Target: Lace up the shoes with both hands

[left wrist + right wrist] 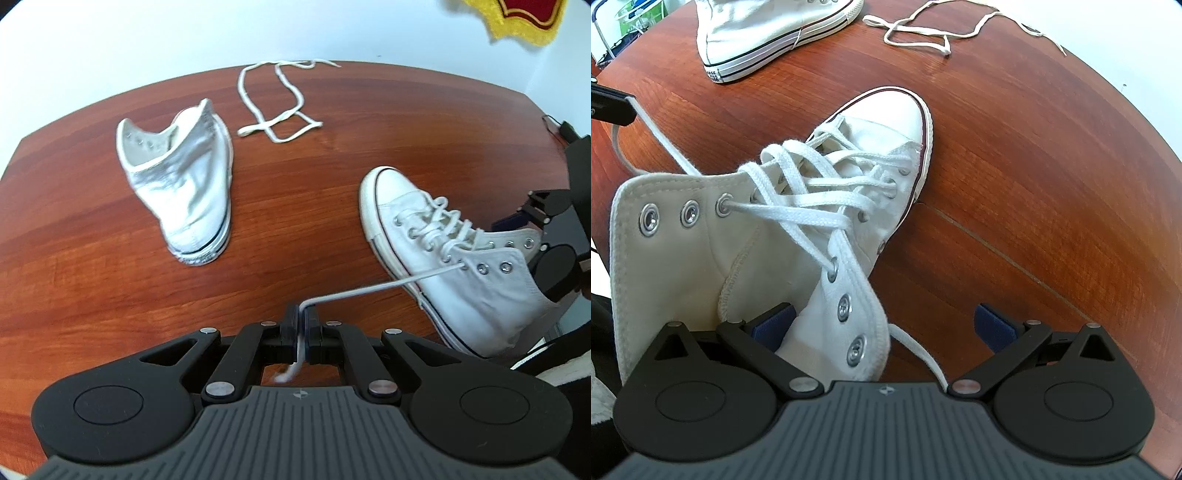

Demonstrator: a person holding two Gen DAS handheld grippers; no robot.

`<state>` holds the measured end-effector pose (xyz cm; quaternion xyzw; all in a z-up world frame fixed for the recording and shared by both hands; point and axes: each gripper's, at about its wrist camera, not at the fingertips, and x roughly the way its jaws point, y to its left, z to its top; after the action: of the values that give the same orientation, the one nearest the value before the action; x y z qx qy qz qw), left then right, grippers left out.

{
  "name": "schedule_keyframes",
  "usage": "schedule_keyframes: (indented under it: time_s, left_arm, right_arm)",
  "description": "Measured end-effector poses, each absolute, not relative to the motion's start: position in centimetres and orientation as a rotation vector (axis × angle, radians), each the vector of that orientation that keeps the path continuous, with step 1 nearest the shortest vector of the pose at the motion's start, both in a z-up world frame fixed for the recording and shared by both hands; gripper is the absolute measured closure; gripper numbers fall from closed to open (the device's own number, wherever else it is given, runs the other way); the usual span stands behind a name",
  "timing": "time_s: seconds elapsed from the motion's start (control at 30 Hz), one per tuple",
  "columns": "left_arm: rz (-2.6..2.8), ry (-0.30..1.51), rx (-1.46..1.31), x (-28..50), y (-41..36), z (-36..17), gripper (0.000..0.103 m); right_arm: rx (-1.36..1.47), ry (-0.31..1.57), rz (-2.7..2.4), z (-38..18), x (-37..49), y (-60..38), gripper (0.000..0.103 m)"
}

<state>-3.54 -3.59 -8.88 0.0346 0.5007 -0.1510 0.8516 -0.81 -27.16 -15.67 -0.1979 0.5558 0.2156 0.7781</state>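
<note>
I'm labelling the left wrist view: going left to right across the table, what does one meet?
Unlaced shoe lying on its side → loose lace at the far edge → partly laced shoe, its lace end pinched in the left gripper → right gripper at the edge.

Prob. office: wood table point(332, 177), white wall point(110, 44).

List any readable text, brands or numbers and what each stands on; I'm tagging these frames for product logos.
Heel patch of the unlaced shoe: printed letters, too small and blurred to read for sure.
Laced shoe: no text shows.
Red and yellow cloth: no text shows.
Left claw and right claw: only a small cross-in-circle mark, no words.
</note>
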Motion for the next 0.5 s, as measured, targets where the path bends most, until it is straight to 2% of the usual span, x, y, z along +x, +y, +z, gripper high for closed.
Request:
schedule_keyframes:
  time_s: [0.07, 0.2, 0.33, 0.5]
  left_arm:
    - [-0.313, 1.068, 0.055, -3.6, -3.1, -8.9, 0.095]
    - [-0.309, 1.101, -0.004, -3.9, -2.4, -9.2, 0.074]
    - [-0.309, 1.122, -0.053, -4.4, -1.9, -9.4, 0.067]
    - [-0.274, 1.144, -0.12, -5.2, -1.1, -9.7, 0.065]
  right_arm:
    - [-0.43, 1.201, 0.469, -15.7, -0.8, -27.2, 0.001]
    - [-0.433, 1.201, 0.471, -15.7, -0.8, -27.2, 0.001]
    - [-0.432, 1.201, 0.47, -15.6, -0.8, -27.2, 0.001]
    - [-0.438, 1.202, 0.47, -15.6, -0.8, -27.0, 0.001]
